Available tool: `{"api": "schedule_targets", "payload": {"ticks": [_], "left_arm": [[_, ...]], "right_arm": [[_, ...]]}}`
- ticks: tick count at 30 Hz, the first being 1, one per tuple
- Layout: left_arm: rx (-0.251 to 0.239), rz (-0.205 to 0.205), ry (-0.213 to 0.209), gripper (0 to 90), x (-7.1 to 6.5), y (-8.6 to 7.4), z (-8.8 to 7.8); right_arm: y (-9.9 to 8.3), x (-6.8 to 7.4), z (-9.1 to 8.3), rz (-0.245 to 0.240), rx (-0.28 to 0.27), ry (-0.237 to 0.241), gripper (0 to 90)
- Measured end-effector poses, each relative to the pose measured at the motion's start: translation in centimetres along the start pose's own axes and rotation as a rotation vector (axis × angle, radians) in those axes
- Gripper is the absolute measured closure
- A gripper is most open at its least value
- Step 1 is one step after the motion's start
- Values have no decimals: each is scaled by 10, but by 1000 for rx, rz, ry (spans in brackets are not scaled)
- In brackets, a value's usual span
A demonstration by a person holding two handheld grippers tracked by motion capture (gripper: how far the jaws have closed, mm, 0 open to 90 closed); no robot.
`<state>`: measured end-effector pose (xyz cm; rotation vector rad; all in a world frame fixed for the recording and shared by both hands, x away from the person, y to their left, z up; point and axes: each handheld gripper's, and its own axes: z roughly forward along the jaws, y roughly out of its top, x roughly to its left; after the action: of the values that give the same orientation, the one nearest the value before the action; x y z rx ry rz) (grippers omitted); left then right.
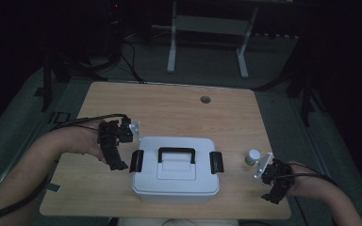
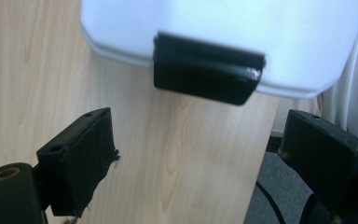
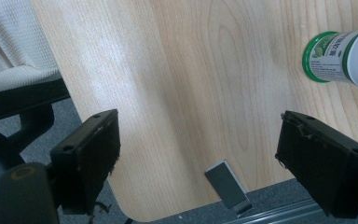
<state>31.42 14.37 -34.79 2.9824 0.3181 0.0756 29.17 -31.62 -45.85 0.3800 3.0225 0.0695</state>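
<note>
A white lidded box with a black handle stands at the table's front middle, a black latch on each end. My left gripper hovers open just left of the box. In the left gripper view its jaws are spread wide, and the left latch lies just ahead of them on the box. A small bottle with a white cap stands right of the box. My right gripper is open near the front right corner, with the green-labelled bottle beyond its jaws.
The wooden table has a round cable hole at the back. A grey tape strip sits at the table's rounded corner, with a chair beside it. A white desk frame stands behind on the floor.
</note>
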Motion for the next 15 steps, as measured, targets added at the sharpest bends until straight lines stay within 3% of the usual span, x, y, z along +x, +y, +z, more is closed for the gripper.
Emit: {"api": "schedule_targets", "payload": {"ticks": [15], "left_arm": [[3,98,-5,106,6,55,2]], "right_arm": [[3,1,-1,-16,-10,0,133]]}}
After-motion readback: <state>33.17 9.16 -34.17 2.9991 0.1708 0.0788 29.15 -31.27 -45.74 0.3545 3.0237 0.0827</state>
